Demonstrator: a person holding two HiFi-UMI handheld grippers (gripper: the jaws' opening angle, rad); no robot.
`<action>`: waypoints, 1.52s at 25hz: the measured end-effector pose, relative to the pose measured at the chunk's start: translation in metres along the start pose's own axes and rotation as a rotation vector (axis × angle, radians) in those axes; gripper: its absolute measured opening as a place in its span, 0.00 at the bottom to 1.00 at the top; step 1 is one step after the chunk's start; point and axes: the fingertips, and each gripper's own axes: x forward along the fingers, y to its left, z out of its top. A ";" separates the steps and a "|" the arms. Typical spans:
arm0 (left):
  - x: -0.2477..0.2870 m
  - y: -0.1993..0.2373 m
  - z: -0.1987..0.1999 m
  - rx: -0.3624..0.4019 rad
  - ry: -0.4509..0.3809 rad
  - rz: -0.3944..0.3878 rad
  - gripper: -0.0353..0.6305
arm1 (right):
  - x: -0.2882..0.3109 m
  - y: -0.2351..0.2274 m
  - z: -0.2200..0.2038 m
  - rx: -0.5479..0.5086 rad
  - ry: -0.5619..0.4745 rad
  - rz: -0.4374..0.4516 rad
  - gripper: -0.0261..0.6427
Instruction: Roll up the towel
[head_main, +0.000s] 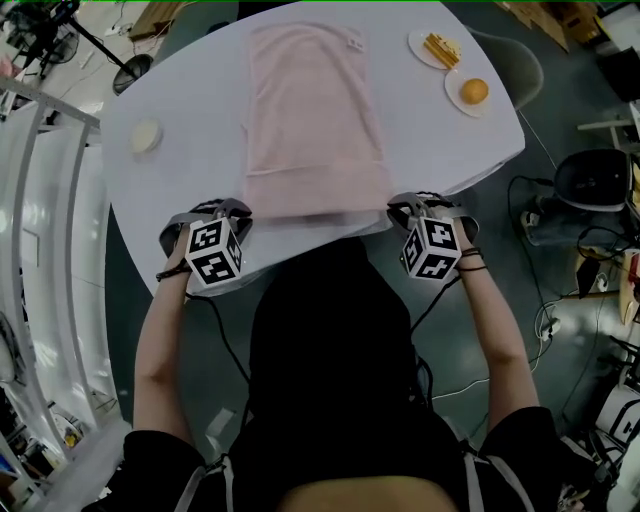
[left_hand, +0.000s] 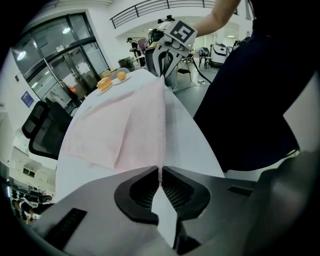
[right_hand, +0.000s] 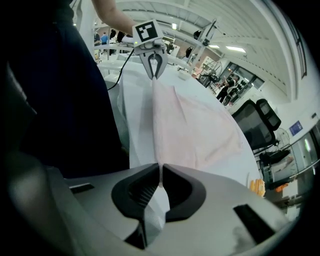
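A pale pink towel (head_main: 315, 120) lies lengthwise on the white table (head_main: 200, 100); its near end is folded over and pulled taut between the two grippers. My left gripper (head_main: 240, 212) is shut on the near left corner, and the cloth edge runs out from between its tips (left_hand: 160, 170). The right gripper (head_main: 400, 210) is shut on the near right corner in the same way (right_hand: 161, 167). Each gripper view shows the towel (left_hand: 125, 125) (right_hand: 190, 125) stretching to the other gripper (left_hand: 164, 70) (right_hand: 154, 67). Both point steeply down at the table's near edge.
Two small plates stand at the far right of the table, one with yellow food (head_main: 437, 48) and one with an orange (head_main: 472, 93). A small round dish (head_main: 146, 136) sits at the left. A dark chair (head_main: 595, 180) and cables are on the floor to the right.
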 end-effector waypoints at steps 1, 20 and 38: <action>0.002 -0.007 -0.001 0.005 0.001 -0.009 0.09 | 0.000 0.008 0.000 0.005 0.001 0.002 0.08; -0.016 -0.050 0.009 -0.107 -0.081 -0.080 0.09 | -0.029 0.053 -0.001 0.029 -0.015 0.081 0.08; -0.023 0.065 0.018 -0.200 -0.146 0.085 0.09 | -0.023 -0.054 0.006 0.079 -0.052 -0.040 0.08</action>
